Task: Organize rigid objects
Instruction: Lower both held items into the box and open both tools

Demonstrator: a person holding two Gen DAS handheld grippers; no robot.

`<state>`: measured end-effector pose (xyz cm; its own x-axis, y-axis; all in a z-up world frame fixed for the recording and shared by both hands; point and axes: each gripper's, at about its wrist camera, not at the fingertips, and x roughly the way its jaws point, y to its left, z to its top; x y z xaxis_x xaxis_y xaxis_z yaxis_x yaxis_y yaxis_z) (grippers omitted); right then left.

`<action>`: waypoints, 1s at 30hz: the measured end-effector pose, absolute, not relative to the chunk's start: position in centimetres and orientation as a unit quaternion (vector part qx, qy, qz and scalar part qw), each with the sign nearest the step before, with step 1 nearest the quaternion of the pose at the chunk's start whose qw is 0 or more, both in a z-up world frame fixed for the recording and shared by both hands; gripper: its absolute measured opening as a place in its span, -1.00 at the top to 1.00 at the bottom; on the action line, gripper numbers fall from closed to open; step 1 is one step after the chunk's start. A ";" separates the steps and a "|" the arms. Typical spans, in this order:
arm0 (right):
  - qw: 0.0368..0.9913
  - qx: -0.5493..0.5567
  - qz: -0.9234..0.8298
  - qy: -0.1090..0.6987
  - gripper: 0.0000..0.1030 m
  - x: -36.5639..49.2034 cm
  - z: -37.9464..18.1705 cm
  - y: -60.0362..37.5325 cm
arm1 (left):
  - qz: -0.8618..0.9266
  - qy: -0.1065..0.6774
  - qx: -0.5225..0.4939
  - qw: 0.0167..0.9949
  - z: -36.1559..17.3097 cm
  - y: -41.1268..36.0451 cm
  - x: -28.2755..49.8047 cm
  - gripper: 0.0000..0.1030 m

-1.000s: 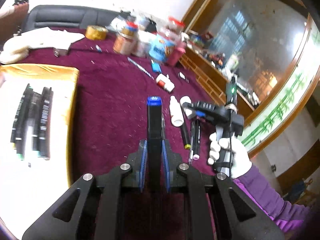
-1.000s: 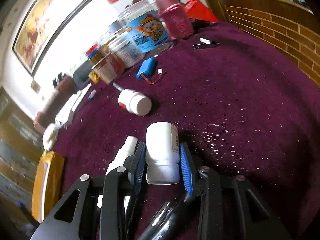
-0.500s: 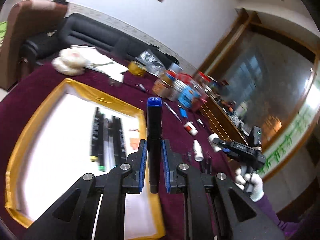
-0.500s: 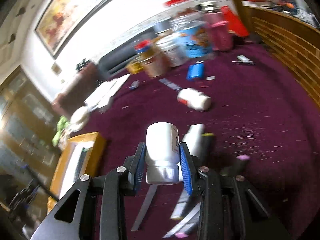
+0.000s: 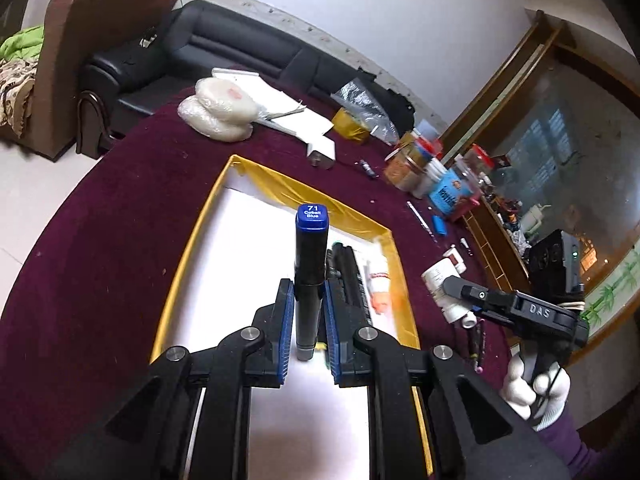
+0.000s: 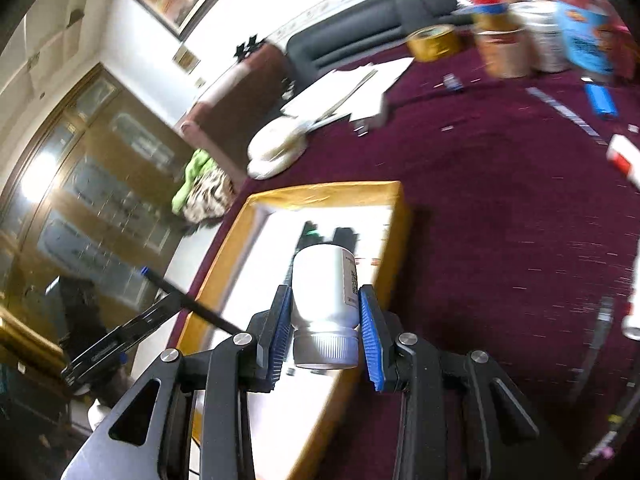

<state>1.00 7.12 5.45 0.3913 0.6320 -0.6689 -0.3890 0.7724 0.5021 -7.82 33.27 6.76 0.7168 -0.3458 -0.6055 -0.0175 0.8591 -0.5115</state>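
Between the blue pads of the left gripper (image 5: 308,312) stands a black marker with a blue cap (image 5: 310,276), pinched upright; the cap end reads "71 Cobalt Blue". Below and ahead of these tongs lies the white tray with a yellow rim (image 5: 276,184), black markers (image 5: 348,276) lined up just right of the pads. Right of them, the right gripper (image 6: 325,322) bears "DAS" on its black body and is clamped on a white plastic bottle (image 6: 324,292), cap toward the handle, over the tray's yellow corner. The bottle's label print is too small to read.
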 end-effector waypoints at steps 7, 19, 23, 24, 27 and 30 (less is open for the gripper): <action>0.795 0.135 0.327 0.493 0.42 2.7 3.7 14.0 | -0.094 0.389 -0.277 0.873 4.9 35.4 -4.8 0.75; 0.786 0.095 0.309 0.527 0.42 6.4 1.3 21.9 | -0.075 0.426 -0.280 0.857 2.8 35.6 -1.0 0.76; 0.795 0.068 0.294 0.526 0.41 6.6 0.9 22.7 | -0.071 0.421 -0.290 0.857 2.9 35.9 -1.4 0.61; 0.800 0.061 0.287 0.524 0.41 6.6 0.8 22.7 | -0.067 0.420 -0.294 0.856 3.0 36.1 -1.6 0.43; 0.804 0.058 0.282 0.520 0.35 6.6 1.0 22.5 | -0.064 0.414 -0.312 0.853 3.2 36.7 -2.4 0.12; 0.813 0.057 0.285 0.504 0.27 6.2 2.1 21.5 | -0.060 0.403 -0.324 0.854 3.8 37.1 -3.2 0.11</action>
<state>6.18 21.54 2.10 0.3293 0.5215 -0.7872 -0.4062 0.8308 0.3804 -3.19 37.06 3.76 0.6672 -0.3637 -0.6501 -0.1591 0.7830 -0.6013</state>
